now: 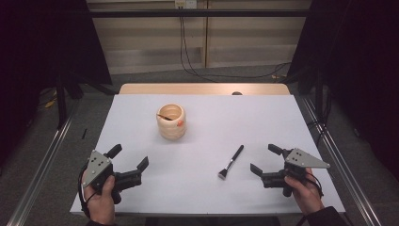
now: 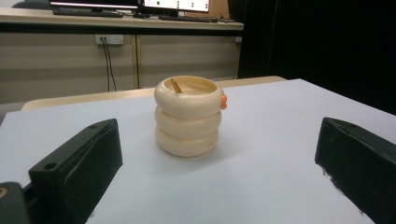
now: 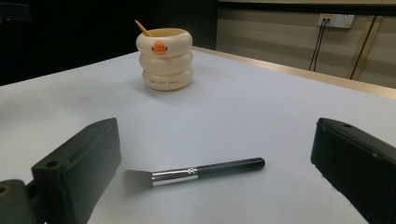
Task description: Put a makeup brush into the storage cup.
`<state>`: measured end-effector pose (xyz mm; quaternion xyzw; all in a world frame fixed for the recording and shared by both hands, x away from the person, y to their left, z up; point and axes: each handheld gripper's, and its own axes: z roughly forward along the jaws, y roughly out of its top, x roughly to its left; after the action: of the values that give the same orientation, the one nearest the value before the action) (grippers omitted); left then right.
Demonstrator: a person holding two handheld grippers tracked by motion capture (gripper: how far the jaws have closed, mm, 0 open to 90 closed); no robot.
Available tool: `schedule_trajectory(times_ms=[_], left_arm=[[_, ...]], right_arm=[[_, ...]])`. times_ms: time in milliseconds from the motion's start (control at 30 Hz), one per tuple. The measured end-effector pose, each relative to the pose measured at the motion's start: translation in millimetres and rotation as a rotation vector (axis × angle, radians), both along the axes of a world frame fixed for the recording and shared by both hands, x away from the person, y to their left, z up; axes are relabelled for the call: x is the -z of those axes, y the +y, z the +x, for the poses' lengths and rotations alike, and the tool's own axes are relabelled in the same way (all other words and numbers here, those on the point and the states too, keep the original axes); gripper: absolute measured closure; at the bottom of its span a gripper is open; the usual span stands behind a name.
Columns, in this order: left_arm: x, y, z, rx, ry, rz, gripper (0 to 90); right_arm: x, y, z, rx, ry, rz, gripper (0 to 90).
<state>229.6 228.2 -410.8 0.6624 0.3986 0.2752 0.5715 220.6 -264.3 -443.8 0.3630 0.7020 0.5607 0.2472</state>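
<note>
Both our grippers gape wide over the white table, nothing held.

Our right gripper (image 1: 263, 158) spreads its jaws empty, the makeup brush (image 1: 231, 162) lying just beside it at nine o'clock; our left gripper (image 1: 128, 157) is equally wide and empty; the cream ringed pot (image 1: 171, 121) stands at one o'clock from it, well apart, on the table (image 1: 263, 117).

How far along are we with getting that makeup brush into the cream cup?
Barely started. One thin stick already leans inside the cream cup. Nothing is in hand: the left gripper and right gripper are both open above the white table. The makeup brush lies flat in front of the right gripper, apart from the cup. Left, as it looks: grasp the brush, carry it over and drop it in the cup.
</note>
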Motion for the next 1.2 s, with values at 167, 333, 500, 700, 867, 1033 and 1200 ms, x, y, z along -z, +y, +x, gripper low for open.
schedule_trajectory(times_ms=[167, 333, 500, 700, 867, 1033, 1200], left_arm=[[5.5, -1.3, 0.4, 0.013, 0.016, 0.009, 0.4], [6.7, -0.7, -2.1, 0.012, 0.014, 0.004, 0.8], [9.2, 1.0, -2.4, 0.013, 0.026, -0.003, 0.5], [11.5, -0.2, -3.1, 0.012, 0.039, 0.003, 0.5], [11.9, -1.0, -3.4, 0.032, 0.033, 0.004, 1.3], [13.5, 0.2, -3.5, 0.030, 0.039, 0.007, 1.2], [15.6, 2.1, -3.8, 0.034, 0.048, 0.001, 1.1]], right_arm=[[-1.3, -0.9, -0.7, -0.002, 0.001, 0.006, 0.6], [-4.0, -3.3, -0.7, -0.032, 0.021, 0.010, 1.0], [-7.2, -2.5, 0.2, -0.064, 0.029, 0.001, 0.6], [-11.2, -0.9, 2.3, -0.057, 0.009, -0.002, 0.7], [-14.7, 0.9, 5.4, -0.040, -0.014, -0.012, 1.3], [-18.0, 2.9, 14.3, -0.067, 0.005, -0.015, 4.0], [-20.1, 9.0, 22.9, -0.070, 0.019, -0.020, 6.4]])
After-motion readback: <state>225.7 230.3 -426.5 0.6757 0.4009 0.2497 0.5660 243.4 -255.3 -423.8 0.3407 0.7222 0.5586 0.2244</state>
